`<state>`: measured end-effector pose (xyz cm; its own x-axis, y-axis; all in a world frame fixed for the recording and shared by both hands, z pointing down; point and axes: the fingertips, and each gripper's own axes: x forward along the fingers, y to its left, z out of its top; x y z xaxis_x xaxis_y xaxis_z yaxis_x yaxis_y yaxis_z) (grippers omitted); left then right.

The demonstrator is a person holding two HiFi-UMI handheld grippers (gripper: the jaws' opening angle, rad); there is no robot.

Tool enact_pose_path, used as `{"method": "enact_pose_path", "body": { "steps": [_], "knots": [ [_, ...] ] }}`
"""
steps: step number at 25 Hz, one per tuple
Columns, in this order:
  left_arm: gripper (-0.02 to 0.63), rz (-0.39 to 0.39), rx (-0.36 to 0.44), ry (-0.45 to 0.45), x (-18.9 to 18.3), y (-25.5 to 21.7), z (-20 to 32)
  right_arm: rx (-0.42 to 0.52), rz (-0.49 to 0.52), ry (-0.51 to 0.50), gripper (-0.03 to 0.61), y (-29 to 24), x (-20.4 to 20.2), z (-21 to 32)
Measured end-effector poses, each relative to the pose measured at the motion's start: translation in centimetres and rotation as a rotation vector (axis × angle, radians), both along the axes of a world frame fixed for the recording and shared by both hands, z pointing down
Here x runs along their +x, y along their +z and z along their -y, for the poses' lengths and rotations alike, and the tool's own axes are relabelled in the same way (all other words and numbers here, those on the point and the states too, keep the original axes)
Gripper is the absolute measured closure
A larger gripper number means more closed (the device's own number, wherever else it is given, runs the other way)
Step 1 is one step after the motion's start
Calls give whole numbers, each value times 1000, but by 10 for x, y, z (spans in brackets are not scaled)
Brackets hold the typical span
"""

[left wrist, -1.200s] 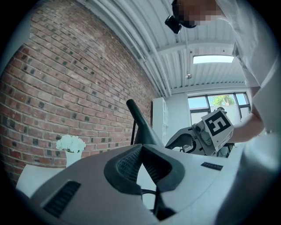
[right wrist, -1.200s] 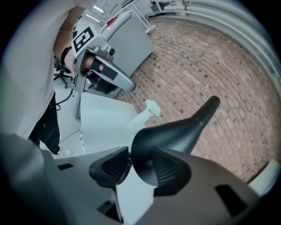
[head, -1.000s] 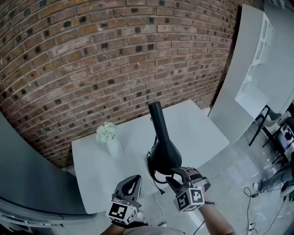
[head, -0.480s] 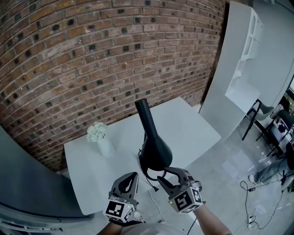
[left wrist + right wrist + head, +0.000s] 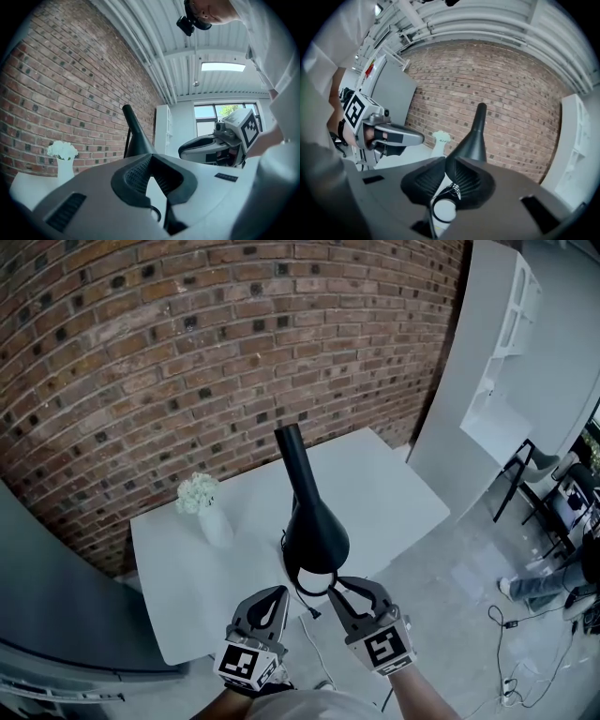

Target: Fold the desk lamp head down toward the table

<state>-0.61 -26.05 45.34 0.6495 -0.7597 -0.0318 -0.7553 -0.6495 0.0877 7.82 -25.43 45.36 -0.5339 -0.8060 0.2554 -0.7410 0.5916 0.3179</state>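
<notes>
A black desk lamp (image 5: 314,532) stands on the white table (image 5: 403,498), its slim neck rising from a wide bell-shaped body. It also shows past the jaws as the lamp (image 5: 135,133) and the lamp (image 5: 474,140). My right gripper (image 5: 356,590) hovers just before the lamp's near rim, its jaws closing to a narrow gap with nothing between the pads (image 5: 464,180). My left gripper (image 5: 273,596) hangs beside it to the left, jaws together and empty. The lamp's cord (image 5: 309,601) curls under the rim.
A white vase of white flowers (image 5: 208,512) stands at the table's far left. A brick wall (image 5: 187,352) backs the table. A white shelf unit (image 5: 506,362) leans at the right. Chairs, cables and a person's legs (image 5: 539,582) are on the floor at right.
My right gripper has rolled, risen toward the lamp's rim, and its jaws have narrowed from wide apart. The left gripper has crept forward a little.
</notes>
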Motion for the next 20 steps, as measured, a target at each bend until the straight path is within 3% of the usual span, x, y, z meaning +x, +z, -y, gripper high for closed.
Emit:
{"method": "enact_pose_path", "body": {
  "steps": [9, 16, 20],
  "knots": [
    [606, 17, 13, -16, 9, -4, -20, 39, 172, 25, 543, -20, 7, -21],
    [606, 33, 16, -46, 14, -1, -41, 7, 316, 32, 558, -25, 16, -39],
    [606, 28, -1, -60, 18, 8, -55, -13, 340, 61, 561, -22, 25, -53]
  ]
}}
